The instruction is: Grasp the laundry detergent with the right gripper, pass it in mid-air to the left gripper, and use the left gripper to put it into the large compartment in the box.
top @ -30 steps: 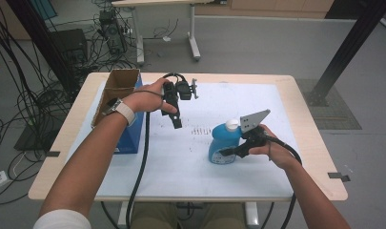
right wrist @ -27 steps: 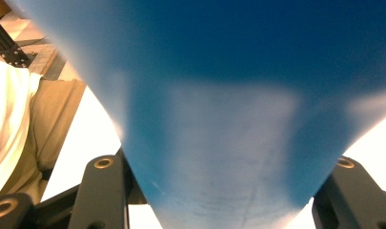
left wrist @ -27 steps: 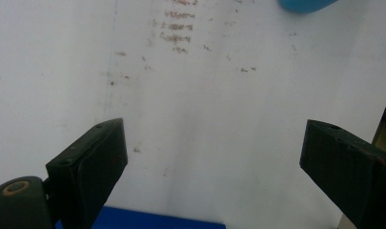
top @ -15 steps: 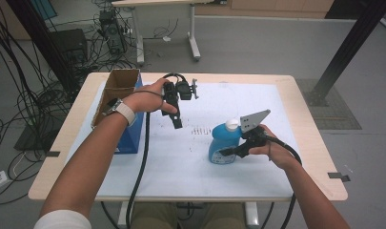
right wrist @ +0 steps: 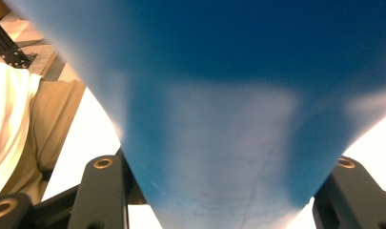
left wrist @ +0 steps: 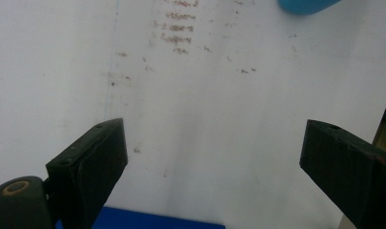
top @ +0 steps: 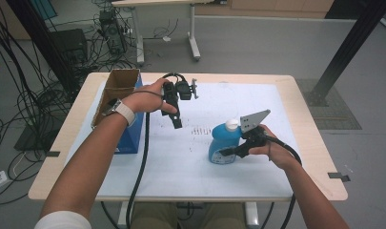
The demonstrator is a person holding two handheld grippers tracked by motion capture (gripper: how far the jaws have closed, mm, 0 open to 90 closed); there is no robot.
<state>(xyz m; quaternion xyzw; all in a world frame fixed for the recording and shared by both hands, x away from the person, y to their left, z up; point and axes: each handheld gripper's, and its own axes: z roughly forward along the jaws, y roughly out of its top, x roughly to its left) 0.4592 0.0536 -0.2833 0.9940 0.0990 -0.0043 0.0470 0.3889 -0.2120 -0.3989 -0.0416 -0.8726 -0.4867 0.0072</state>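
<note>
The right gripper [top: 228, 152] squeezes the blue bottle [top: 222, 142], which stands on the white sheet [top: 181, 162], at about four o'clock from the table's middle. The left gripper [top: 176, 121] hangs wide apart, holding nothing, at ten o'clock from the bottle. This looks like the grab step. Next, I think, comes lifting it up straight.

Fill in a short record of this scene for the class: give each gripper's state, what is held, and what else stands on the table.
right gripper: shut on the blue plastic bottle
held thing: blue plastic bottle with a white cap, standing upright on the white sheet
left gripper: open, nothing between its jaws, above the white sheet
other thing: open cardboard box with blue sides, at the table's left edge
surface: light wooden table
</note>
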